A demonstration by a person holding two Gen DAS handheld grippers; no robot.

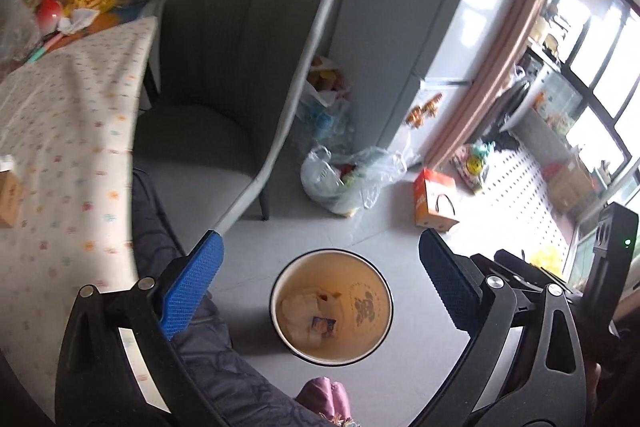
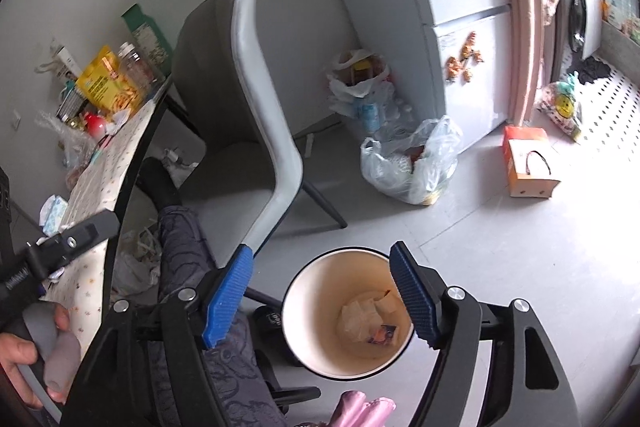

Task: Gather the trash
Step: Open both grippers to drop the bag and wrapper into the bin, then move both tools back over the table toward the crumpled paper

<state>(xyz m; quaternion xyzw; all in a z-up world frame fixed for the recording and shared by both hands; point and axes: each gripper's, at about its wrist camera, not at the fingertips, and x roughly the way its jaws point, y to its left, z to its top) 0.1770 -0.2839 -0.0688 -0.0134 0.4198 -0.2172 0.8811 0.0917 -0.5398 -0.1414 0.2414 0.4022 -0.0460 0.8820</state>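
Grey floor tiles, and sitting on them right under both grippers is the round trash bin (image 1: 331,307), with crumpled paper (image 2: 362,315) and a small printed wrapper (image 2: 382,334) at the bottom. Left gripper (image 1: 320,291) and right gripper (image 2: 326,297) both hang spread wide with nothing between the blue pads. Grey chair (image 1: 236,67) stands just behind, plastic bags (image 1: 352,179) by the fridge (image 2: 460,27).

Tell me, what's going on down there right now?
Left gripper open, empty. Right gripper open, empty. Trash bin on floor below both, crumpled paper already inside. Nothing blocking the bin's mouth.
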